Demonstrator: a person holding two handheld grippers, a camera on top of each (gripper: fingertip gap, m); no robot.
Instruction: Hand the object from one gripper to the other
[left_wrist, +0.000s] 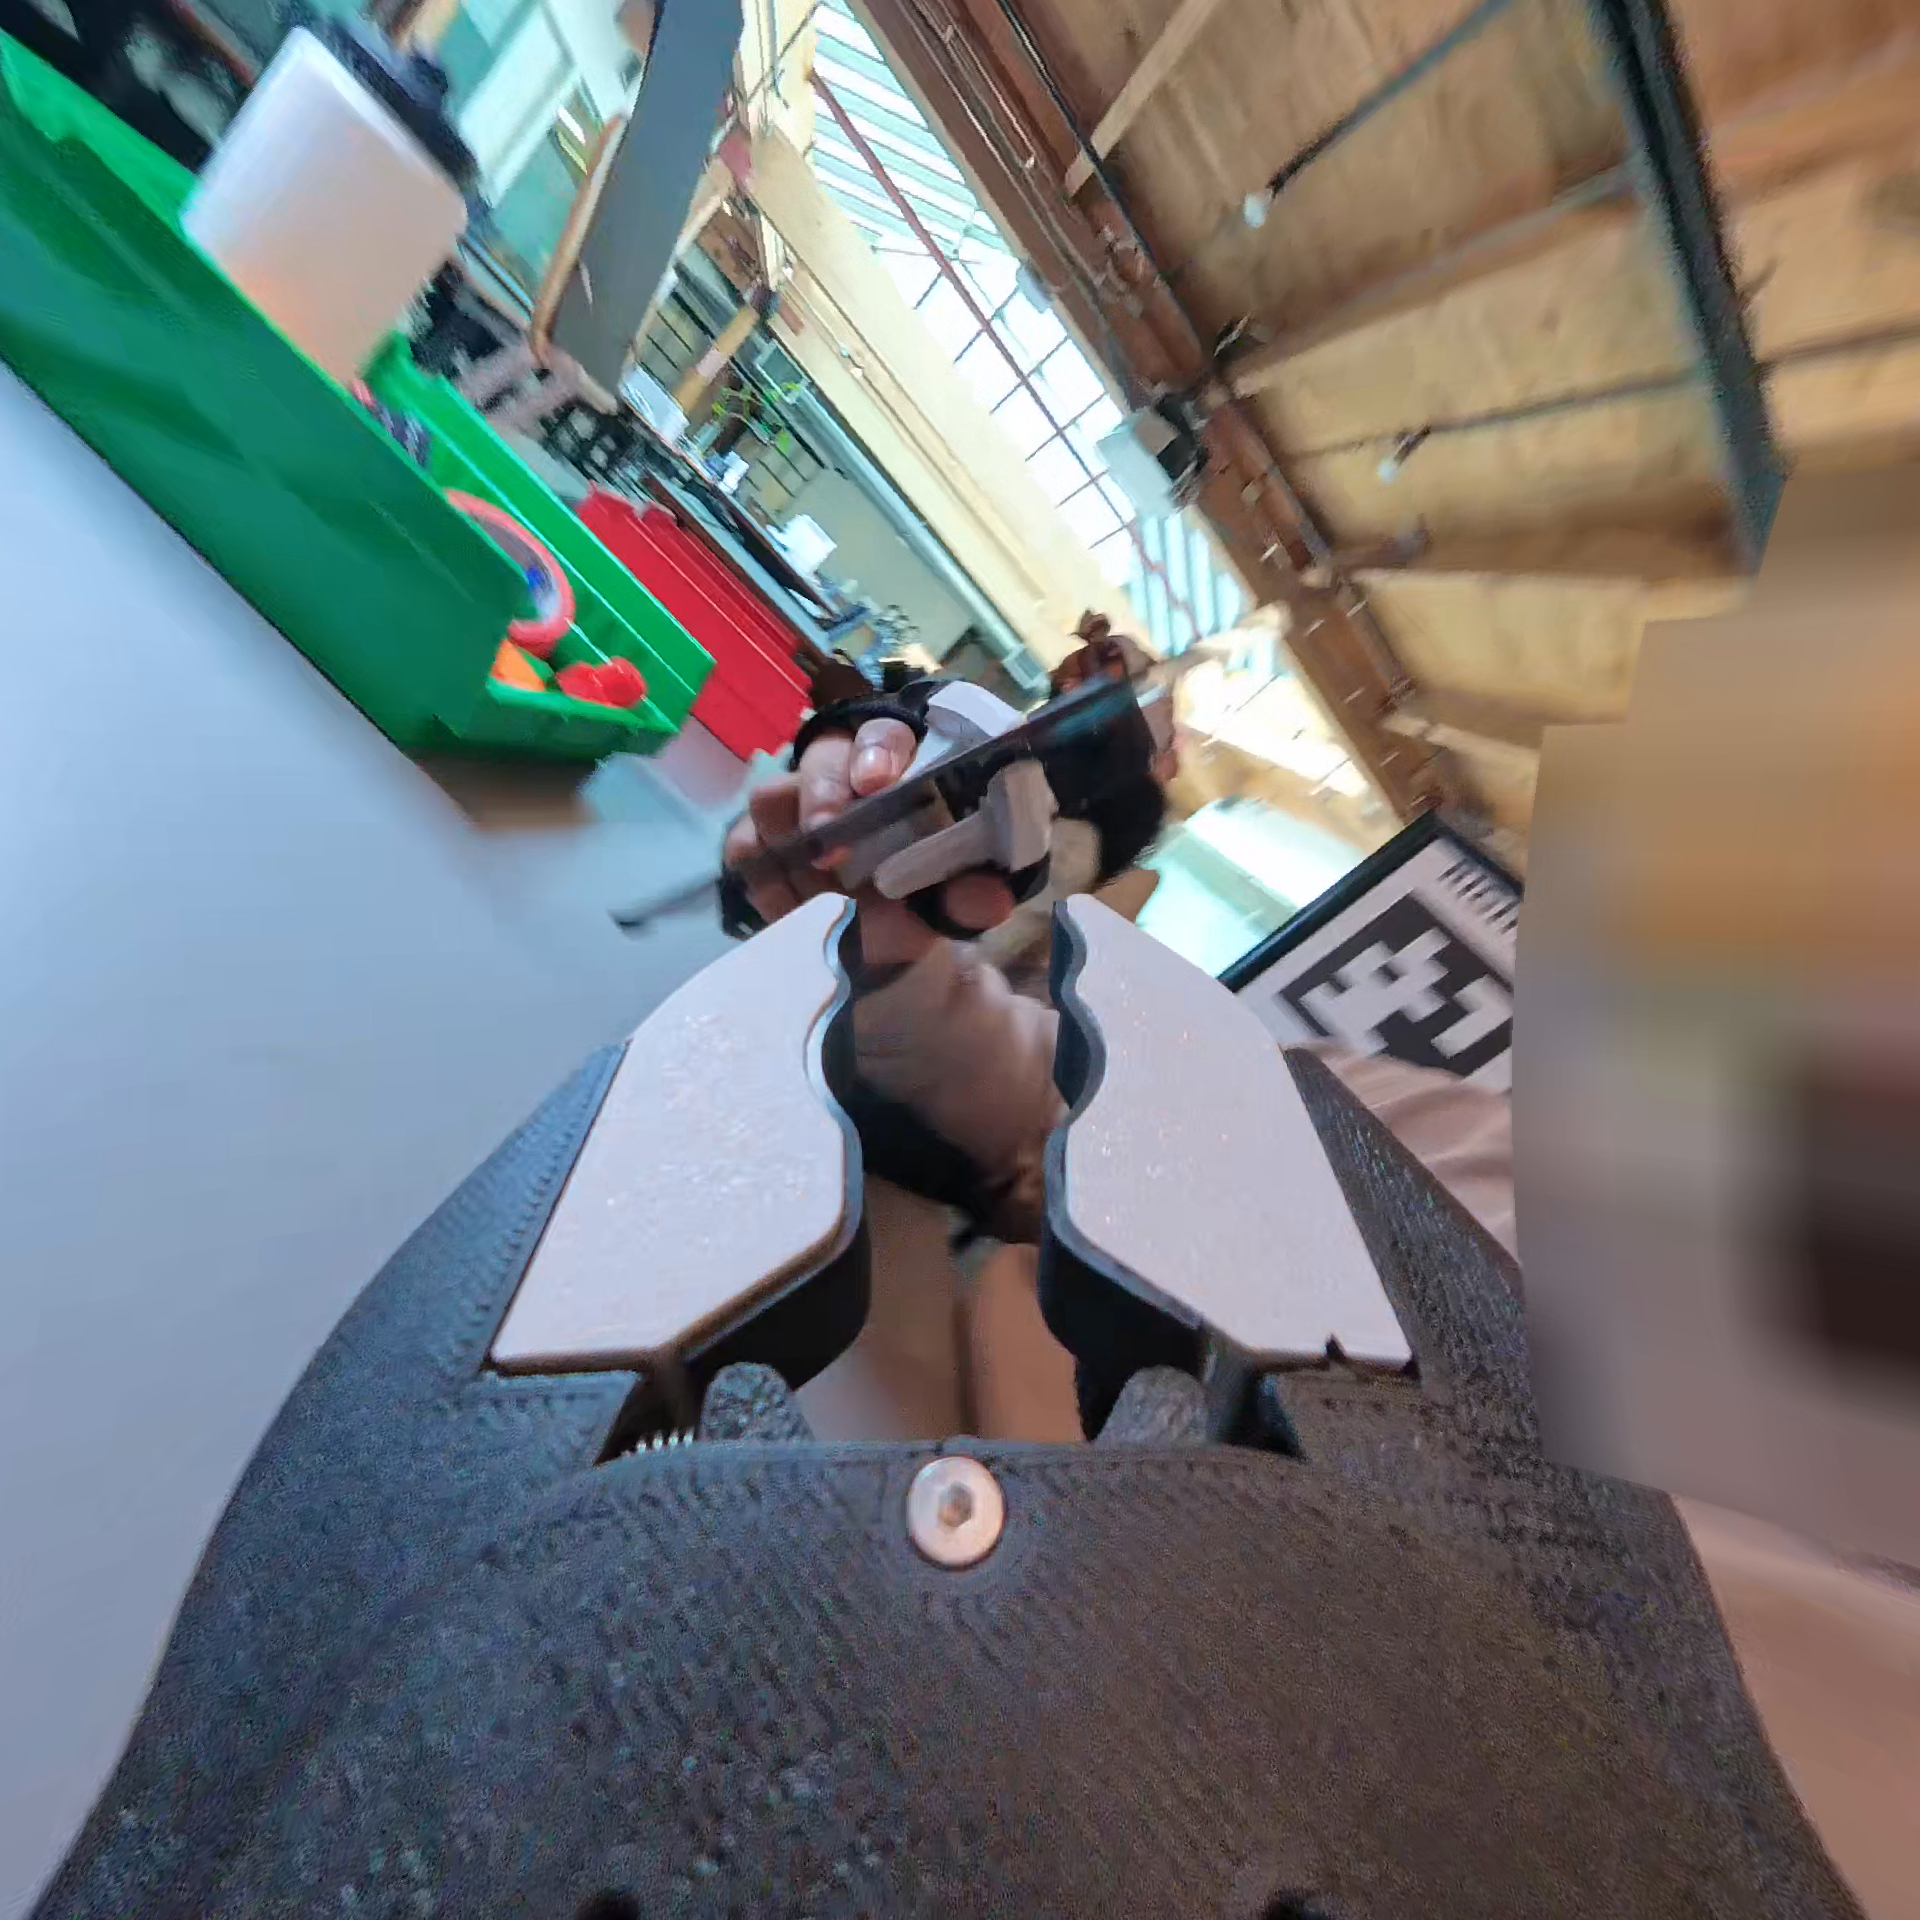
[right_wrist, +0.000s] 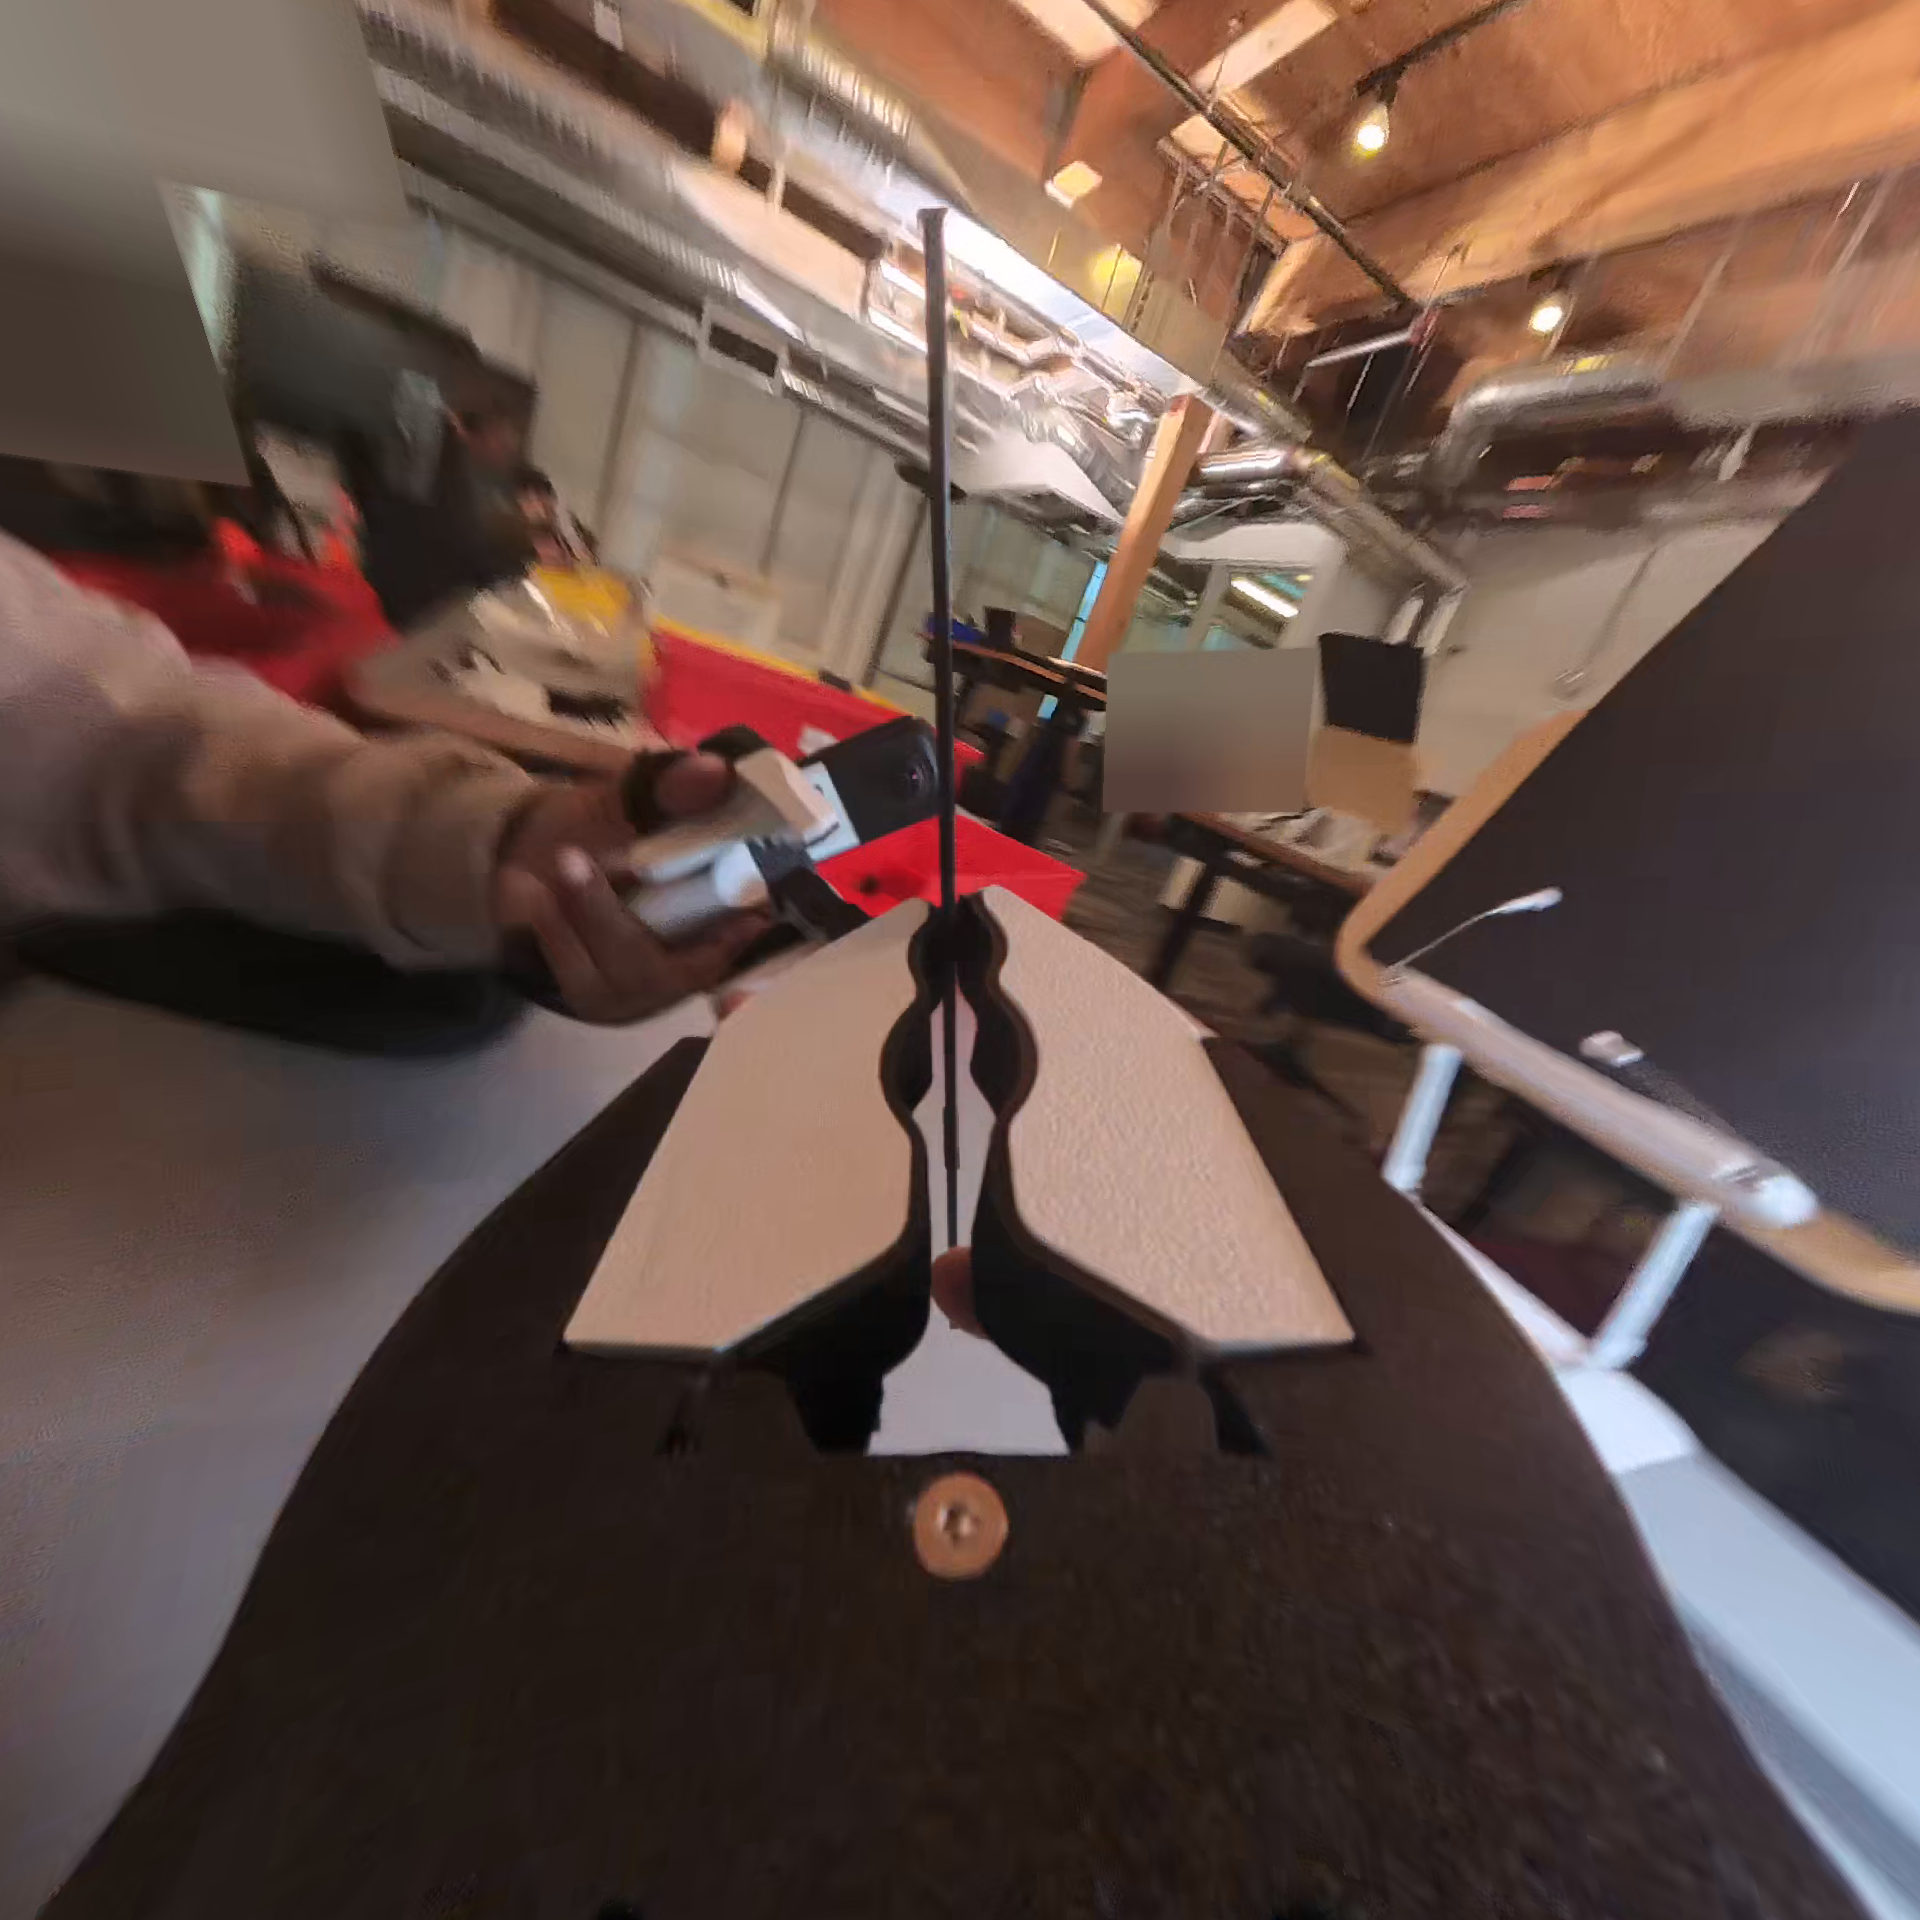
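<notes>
Thin dark flat object (right_wrist: 943, 665), seen edge-on, pinched between the closed fingers of the right gripper (right_wrist: 951, 920).

Grey table (left_wrist: 208, 935), lower left of the left wrist view; green bins (left_wrist: 260, 436), upper left. Left gripper (left_wrist: 951, 925), centre, fingers parted and empty. Object: in the right wrist view a near-black sliver rising from frame centre toward the top; in the left wrist view a dark, glossy, flat plate, tilted, centre frame, beyond the fingertips.
</notes>
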